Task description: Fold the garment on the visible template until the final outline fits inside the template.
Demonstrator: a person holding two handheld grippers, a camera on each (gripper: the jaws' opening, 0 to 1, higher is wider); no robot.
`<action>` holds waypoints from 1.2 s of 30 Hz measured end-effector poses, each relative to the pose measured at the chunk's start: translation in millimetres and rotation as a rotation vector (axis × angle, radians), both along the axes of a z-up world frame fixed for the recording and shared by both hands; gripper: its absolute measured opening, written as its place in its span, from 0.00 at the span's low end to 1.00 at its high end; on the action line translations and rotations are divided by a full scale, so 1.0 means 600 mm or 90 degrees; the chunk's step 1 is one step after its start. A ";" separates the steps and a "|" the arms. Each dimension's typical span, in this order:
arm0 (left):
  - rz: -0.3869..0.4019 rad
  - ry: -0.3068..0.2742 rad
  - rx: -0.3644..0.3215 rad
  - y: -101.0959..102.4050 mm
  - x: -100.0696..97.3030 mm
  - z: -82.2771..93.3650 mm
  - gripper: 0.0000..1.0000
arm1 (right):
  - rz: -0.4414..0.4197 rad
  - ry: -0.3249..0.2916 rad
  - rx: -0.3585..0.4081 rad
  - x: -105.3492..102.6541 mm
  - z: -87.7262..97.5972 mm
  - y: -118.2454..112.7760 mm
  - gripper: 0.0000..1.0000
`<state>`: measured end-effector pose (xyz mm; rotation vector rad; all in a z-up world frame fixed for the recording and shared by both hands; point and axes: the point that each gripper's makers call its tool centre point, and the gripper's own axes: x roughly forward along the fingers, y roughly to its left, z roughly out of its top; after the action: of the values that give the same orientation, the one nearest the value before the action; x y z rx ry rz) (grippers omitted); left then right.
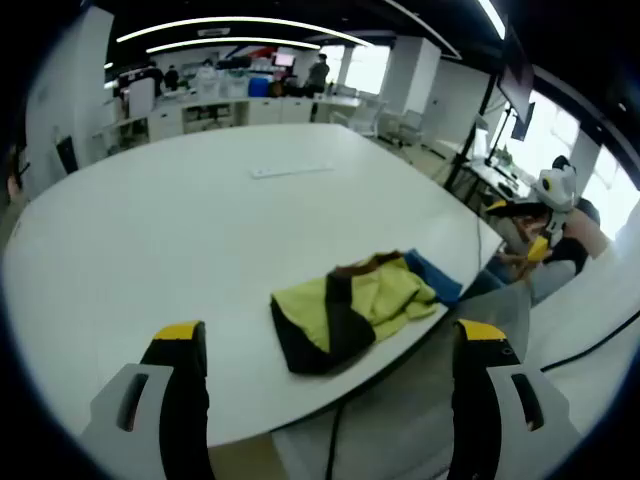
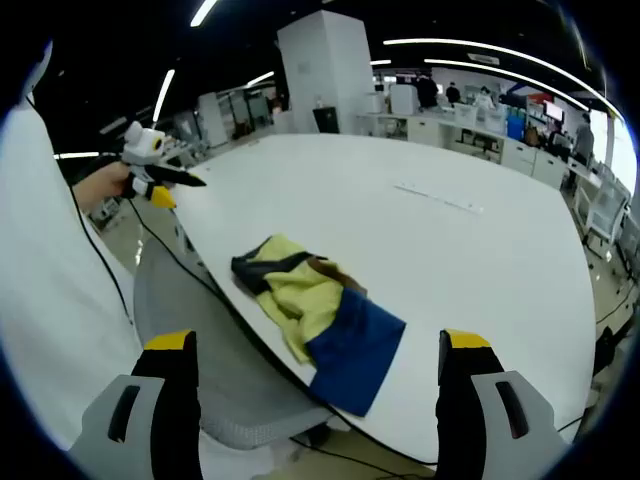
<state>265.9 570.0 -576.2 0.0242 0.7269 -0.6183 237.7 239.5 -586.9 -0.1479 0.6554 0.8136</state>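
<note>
Yellow, black and blue cloth makes the garment [image 1: 355, 310], which lies crumpled near the edge of the white table [image 1: 180, 230]; in the right gripper view the garment [image 2: 315, 310] shows a yellow middle, a dark collar part and a blue panel that hangs a little over the table [image 2: 450, 230] edge; the left tool [image 1: 330, 350] stands wide with nothing between its yellow-tipped jaws, apart from the cloth; the right tool [image 2: 315, 360] is also wide and holds nothing; in the left gripper view the right tool [image 1: 545, 215] appears far at the right, held up in a hand; in the right gripper view the left tool [image 2: 150, 160] appears at the left, beside the table edge; a pale strip [image 1: 290, 171] lies further on the table, well apart from the garment.
</note>
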 end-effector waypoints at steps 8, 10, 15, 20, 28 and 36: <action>-0.003 0.001 -0.002 -0.005 0.000 -0.001 0.99 | 0.000 -0.001 -0.001 0.000 0.000 -0.003 1.00; -0.003 0.001 -0.002 -0.005 0.000 -0.001 0.99 | 0.000 0.000 -0.001 0.000 0.000 -0.002 1.00; -0.001 0.002 -0.002 -0.002 0.001 -0.002 0.99 | 0.002 0.001 -0.001 0.001 -0.002 0.000 1.00; 0.002 0.001 -0.002 0.002 0.002 -0.002 0.99 | 0.003 0.003 -0.004 0.003 -0.002 0.001 1.00; 0.001 0.002 -0.001 0.001 0.003 -0.003 0.99 | 0.000 0.005 -0.005 0.003 -0.004 -0.001 1.00; 0.001 0.004 0.001 0.000 0.003 -0.004 0.98 | 0.000 0.007 -0.008 0.003 -0.006 -0.002 1.00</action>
<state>267.6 570.3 -578.9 0.0230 0.7329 -0.6169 239.7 238.3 -590.7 -0.1547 0.6713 0.8105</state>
